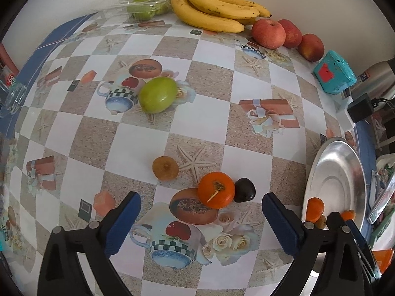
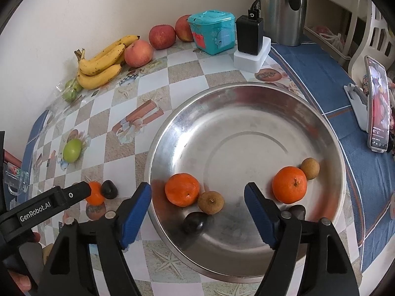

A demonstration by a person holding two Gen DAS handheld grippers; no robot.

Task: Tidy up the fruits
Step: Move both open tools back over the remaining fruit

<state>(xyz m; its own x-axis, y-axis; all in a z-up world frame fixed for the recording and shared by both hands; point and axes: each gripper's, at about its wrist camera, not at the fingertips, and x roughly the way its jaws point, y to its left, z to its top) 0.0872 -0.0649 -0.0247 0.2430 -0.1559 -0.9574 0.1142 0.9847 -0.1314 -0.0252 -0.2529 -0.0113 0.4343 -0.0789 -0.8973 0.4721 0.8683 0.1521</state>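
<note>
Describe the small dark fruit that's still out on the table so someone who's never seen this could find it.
Start at the big metal bowl on the checkered tablecloth and look just outside the rim on the side where the left gripper is. There a dark plum sits touching an orange tangerine. It is the only near-black fruit on the cloth; the other dark ones lie inside the bowl.

Beside the metal bowl (image 1: 338, 172), the right tongs (image 1: 345, 224) hid part of a tangerine (image 1: 314, 209) and most of a small brown fruit (image 1: 321, 222). In the right wrist view, a dark fruit (image 2: 297, 211) at the bowl's near rim sat half behind a finger (image 2: 261, 219). The phone (image 2: 377, 108) screen past the bowl was too blurred to read.
</note>
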